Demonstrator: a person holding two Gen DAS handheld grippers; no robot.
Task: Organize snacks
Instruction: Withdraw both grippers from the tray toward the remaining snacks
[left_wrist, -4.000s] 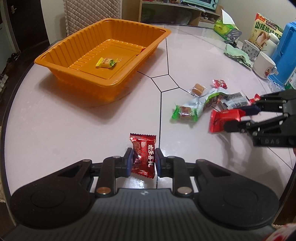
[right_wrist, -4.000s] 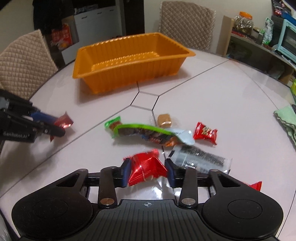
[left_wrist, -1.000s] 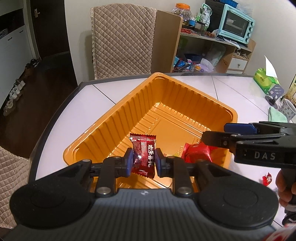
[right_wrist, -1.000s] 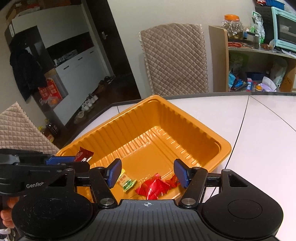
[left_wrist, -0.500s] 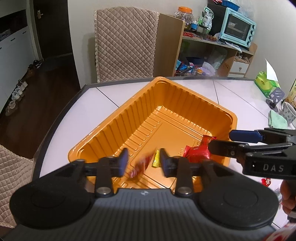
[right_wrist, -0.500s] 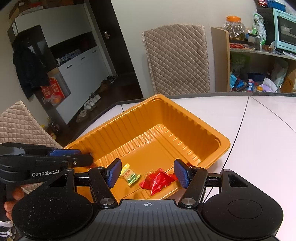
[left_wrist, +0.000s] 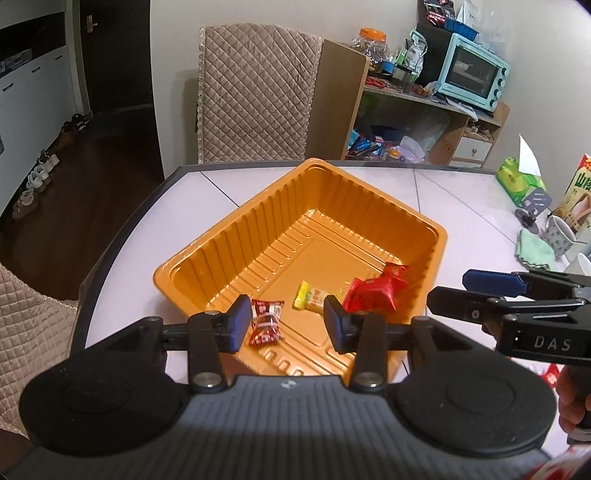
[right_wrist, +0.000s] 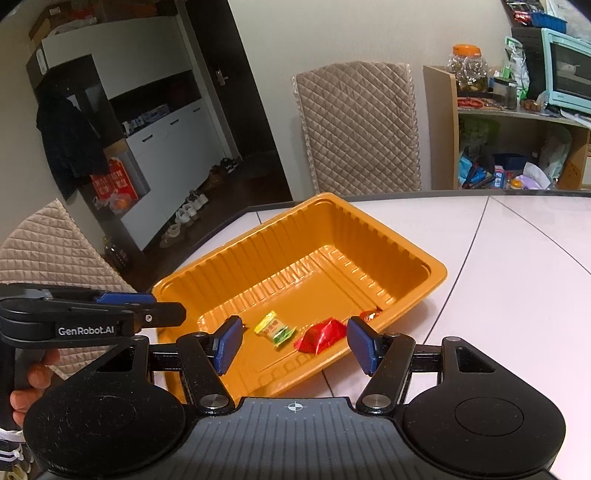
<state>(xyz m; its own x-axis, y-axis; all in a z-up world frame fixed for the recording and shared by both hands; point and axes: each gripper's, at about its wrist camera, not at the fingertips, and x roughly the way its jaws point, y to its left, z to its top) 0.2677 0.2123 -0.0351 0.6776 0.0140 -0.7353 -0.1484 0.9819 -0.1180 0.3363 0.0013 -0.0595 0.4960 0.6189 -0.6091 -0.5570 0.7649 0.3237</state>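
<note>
L wrist: our left gripper (left_wrist: 282, 323) hangs over the orange tray (left_wrist: 229, 229), jaws opening w/ nothing between the pads. Dark-red candy (left_wrist: 266, 320) lies flat at the tray's near edge, long axis toward us, apparently so it stays corralled.

R wrist: right gripper (right_wrist: 295, 345) stands wide, empty. Yellow candy (right_wrist: 275, 328) lies diagonal beside the red packet (right_wrist: 321, 335), near the tray's near edge.

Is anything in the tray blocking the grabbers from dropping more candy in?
Nothing visible does. The orange tray is open on top, with three snacks near its front end: a dark red candy, a yellow candy and a red packet. The rest of its floor is bare.
</note>
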